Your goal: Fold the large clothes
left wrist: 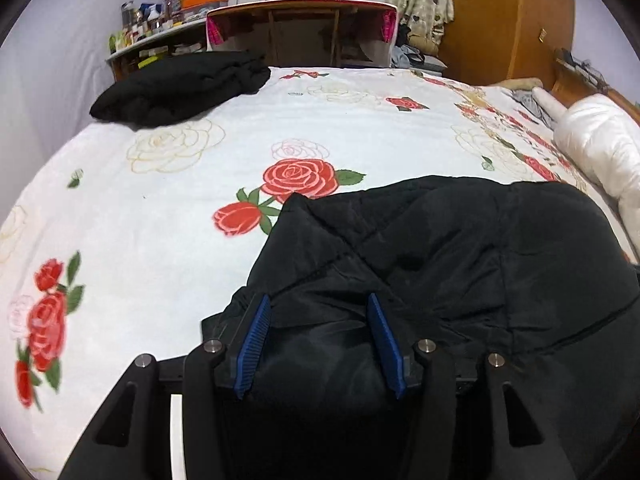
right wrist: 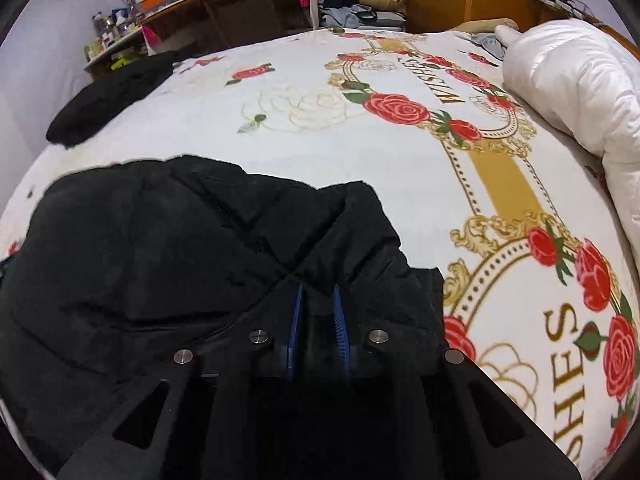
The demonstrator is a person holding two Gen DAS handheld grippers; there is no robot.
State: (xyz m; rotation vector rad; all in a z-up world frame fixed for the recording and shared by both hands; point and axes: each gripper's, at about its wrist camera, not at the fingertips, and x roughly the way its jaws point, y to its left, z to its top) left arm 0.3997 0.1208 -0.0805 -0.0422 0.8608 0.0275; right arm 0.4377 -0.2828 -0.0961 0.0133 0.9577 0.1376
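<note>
While our left gripper hangs spread over the near left edge of the black padded jacket, its blue pads rest beside a fold without pinching it. The jacket lies bunched at the near side of the rose-print bed, a folded dark garment well apart at the far left. Our right gripper is pinching jacket fabric at the right edge. We judge the fold just starting; next the left must close too.

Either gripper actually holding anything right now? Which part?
The right gripper is pinched on a fold at the near edge of the black jacket. The left gripper is open over the jacket, with no clear grip.
</note>
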